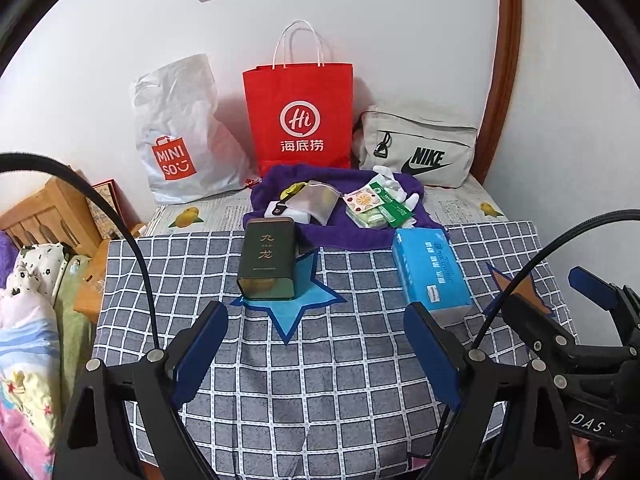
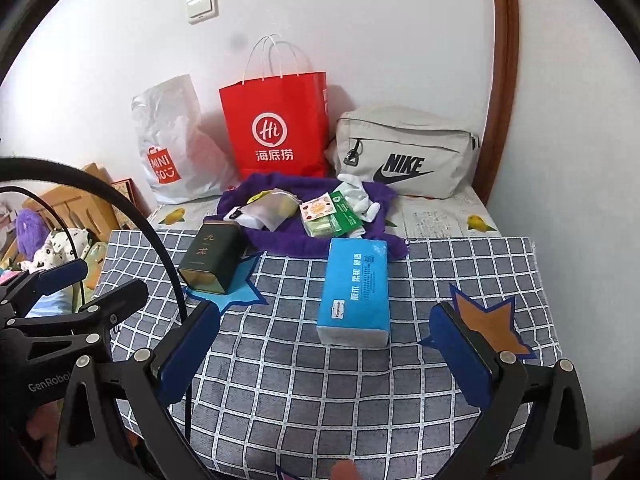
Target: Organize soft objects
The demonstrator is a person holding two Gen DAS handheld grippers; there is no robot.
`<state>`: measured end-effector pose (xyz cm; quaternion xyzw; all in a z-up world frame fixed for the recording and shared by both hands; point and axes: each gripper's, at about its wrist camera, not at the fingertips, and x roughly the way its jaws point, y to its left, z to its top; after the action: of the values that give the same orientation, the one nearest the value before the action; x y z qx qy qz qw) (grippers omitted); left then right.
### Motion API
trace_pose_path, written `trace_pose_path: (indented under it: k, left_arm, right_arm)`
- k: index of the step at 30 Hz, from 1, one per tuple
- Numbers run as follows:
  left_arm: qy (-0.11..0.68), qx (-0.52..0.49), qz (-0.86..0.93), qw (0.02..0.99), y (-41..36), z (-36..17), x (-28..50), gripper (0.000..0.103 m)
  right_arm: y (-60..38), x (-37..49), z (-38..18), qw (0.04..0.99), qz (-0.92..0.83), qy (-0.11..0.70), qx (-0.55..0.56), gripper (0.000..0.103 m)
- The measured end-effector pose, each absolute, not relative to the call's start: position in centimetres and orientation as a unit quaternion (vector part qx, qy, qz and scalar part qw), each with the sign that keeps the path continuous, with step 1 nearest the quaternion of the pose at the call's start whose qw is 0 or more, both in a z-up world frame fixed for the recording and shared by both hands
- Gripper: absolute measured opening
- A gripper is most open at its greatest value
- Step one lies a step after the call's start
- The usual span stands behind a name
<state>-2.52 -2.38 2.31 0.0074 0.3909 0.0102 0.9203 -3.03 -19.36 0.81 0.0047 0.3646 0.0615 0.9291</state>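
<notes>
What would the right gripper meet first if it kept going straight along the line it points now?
Probably the blue tissue pack: it lies straight ahead of the open right gripper, between the lines of its fingers, with only checked cloth before it. With the downward tilt, it might touch that cloth first; depth is unclear.

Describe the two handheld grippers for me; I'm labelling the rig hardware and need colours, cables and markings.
Both the left gripper and the right gripper have black angular frames with silver rivets and blue pads on the fingers. Black cables arch over them. White lettering "GenRobo..." marks the left gripper's body in the right wrist view.
</notes>
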Motion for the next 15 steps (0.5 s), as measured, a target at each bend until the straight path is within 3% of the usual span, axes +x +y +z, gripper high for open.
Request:
trace_pose_path:
  k: [15]
  left_arm:
    - [0.402,-0.002,0.011,0.915,-2.0,1.98,-2.46,0.089]
  right_arm:
    - [-18.85,-3.28,0.82,0.929,0.056,0.365,-0.002,0.103]
